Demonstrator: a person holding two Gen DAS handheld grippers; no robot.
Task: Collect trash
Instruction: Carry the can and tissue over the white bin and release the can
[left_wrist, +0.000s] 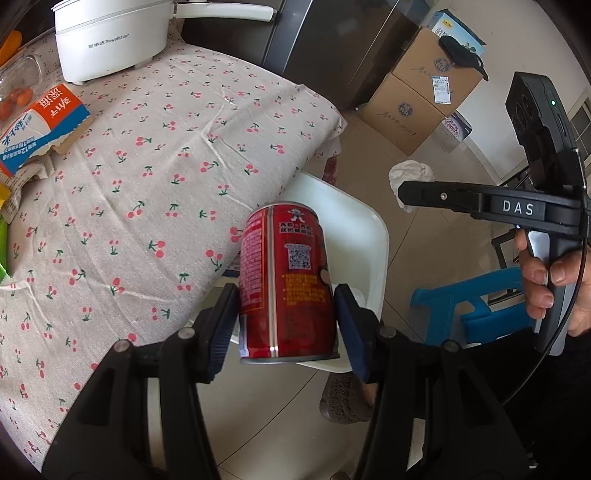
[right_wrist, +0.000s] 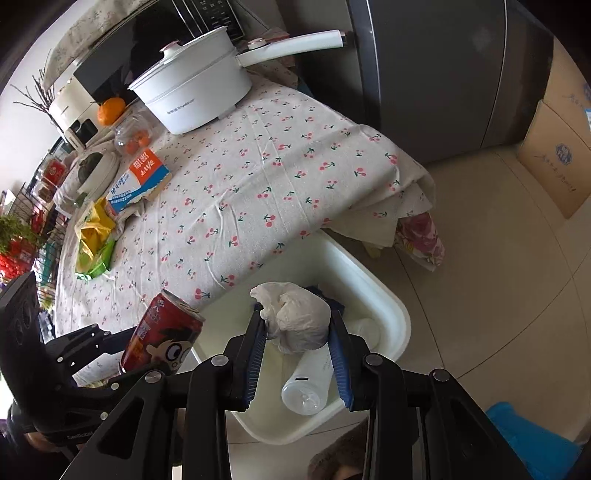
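Cherry-print cloth is covering the surface, and a white bin is standing on the floor just beside its edge. Left tool is gripping a red can by its sides, poised at the surface's edge with the bin behind it. Right tool is gripping a crumpled white wad directly over the bin, where a white bottle is already lying. Judged step: dropping both items into the bin. To do it well, the person should be carrying the can fully clear of the surface's edge and over the bin's opening before parting the pads. The wad is looking well placed for dropping now. Lowering both items close to the bin's opening should be limiting bounce. Remaining wrappers and a torn carton are lying on the surface.
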